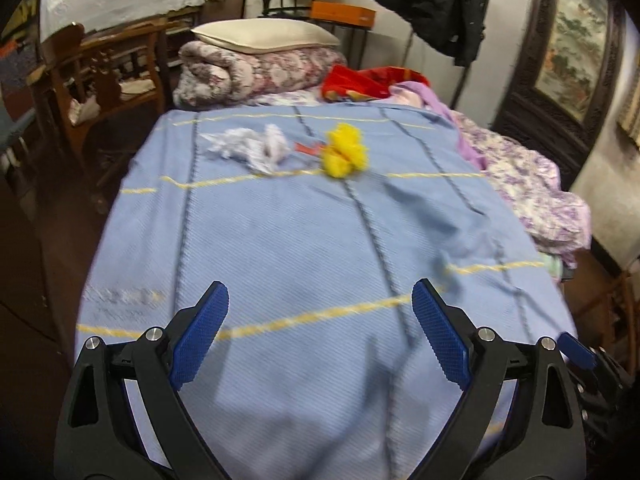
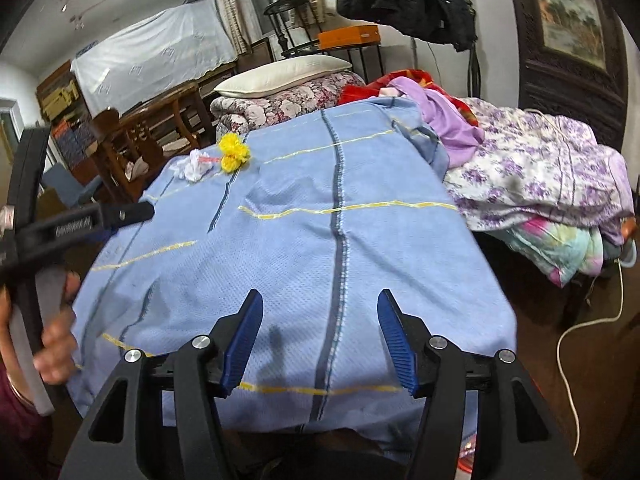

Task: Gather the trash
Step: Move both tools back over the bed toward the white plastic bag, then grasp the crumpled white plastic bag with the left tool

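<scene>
- One bed, covered by one blue blanket (image 1: 304,240) with yellow cross stripes and dark lengthwise stripes; it serves as the landmark for everything below.
- Three pieces of trash lie on the blue blanket toward its far end, well apart from both grippers:
  - one crumpled white tissue (image 1: 250,146), on the left of the group;
  - one crumpled yellow wad (image 1: 344,152), on the right of the group;
  - one small red-orange scrap (image 1: 308,146), lying between the two and touching or nearly touching both.
- In the right wrist view the same three sit near the blanket's far left corner.
- Two grippers, both over the near end of the blue blanket:
  - left gripper (image 1: 320,328): blue pads spread wide apart, released, nothing between them;
  - right gripper (image 2: 320,332): blue pads apart, released, nothing between them.
- One hand (image 2: 56,344) shows at the left edge of the right wrist view, wrapped round the handle of the left gripper beside the blanket's near left corner.
- Writing: white lettering runs along the black bar of the left gripper in the right wrist view, too blurred to read. A faint pale mark on the blanket's near left part is also unreadable.
- Beyond the far end of the blue blanket: one cream pillow (image 1: 264,36) on top of one rolled floral quilt (image 1: 256,72).
- To the right of the blanket: one purple-flowered cover (image 2: 536,168), heaped.
- Behind the pillow: one orange box (image 1: 344,14).
- Above that: one black coat (image 1: 432,0), hanging.
</scene>
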A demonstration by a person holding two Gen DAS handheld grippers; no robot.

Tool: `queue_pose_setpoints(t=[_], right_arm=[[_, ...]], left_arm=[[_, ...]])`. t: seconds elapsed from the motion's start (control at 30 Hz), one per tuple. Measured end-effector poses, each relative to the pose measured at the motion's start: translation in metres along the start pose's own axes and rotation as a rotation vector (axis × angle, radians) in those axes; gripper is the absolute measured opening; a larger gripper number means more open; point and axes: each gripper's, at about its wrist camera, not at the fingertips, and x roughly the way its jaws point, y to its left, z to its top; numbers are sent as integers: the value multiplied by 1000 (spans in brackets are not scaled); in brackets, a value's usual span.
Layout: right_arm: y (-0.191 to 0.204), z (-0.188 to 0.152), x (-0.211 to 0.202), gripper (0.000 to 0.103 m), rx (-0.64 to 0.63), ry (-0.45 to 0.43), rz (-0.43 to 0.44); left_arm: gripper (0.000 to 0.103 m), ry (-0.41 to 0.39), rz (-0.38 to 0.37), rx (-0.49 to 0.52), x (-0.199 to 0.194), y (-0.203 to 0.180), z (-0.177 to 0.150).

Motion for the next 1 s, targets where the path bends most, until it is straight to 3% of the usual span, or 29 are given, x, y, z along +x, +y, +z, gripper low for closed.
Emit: queue_pose_setpoints(t=[0.37,0.57,1.0], right_arm=[[16,-10,20,67,-60,-40,-28],[20,-13,23,80,-109,-44,-22],[22,-13,24,88,-119,-50,8]], left_arm=[[91,-21,107,-4,43,24,41],[91,-19,97,-44,66,34,65],[91,-51,181,-32,108,43,96]])
